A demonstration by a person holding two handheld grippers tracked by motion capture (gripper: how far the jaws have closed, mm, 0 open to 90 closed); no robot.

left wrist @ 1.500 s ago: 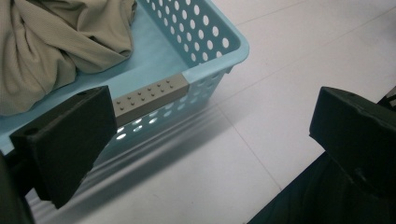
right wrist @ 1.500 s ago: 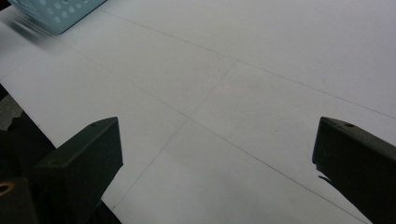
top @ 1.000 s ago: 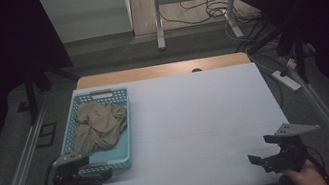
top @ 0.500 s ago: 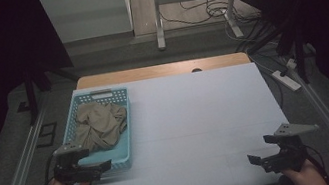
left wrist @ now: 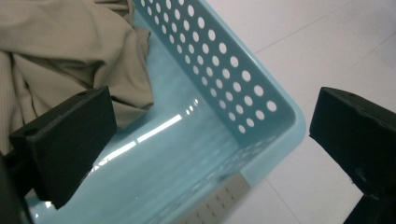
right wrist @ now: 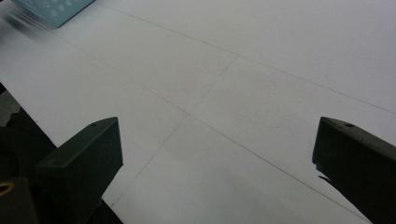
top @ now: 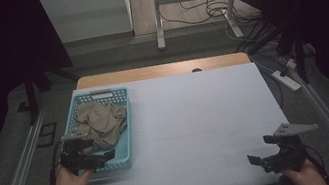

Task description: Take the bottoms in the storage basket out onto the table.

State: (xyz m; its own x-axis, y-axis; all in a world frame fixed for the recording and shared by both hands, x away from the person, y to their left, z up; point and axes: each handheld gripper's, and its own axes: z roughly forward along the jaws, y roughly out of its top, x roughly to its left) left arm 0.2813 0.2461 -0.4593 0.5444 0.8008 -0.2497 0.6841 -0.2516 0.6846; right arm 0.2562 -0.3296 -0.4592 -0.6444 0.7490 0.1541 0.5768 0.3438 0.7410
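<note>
The right gripper (right wrist: pixel 215 163) is seen with its two black jaws held wide apart above the white table (right wrist: pixel 261 70). A corner of the blue basket (right wrist: pixel 51 8) is glimpsed at the upper left, blurred.

Black blocky tongs (top: pixel 93 160), grey three-cornered plate (top: pixel 294 128), trailing cable

One basket (top: pixel 125 140), one cloth (top: pixel 102 123), two tools.

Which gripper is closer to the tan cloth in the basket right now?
Left. The left gripper hangs over the near end of the blue basket, jaws open beside the tan cloth. The right gripper sits at the table's near right corner, far from it.
</note>
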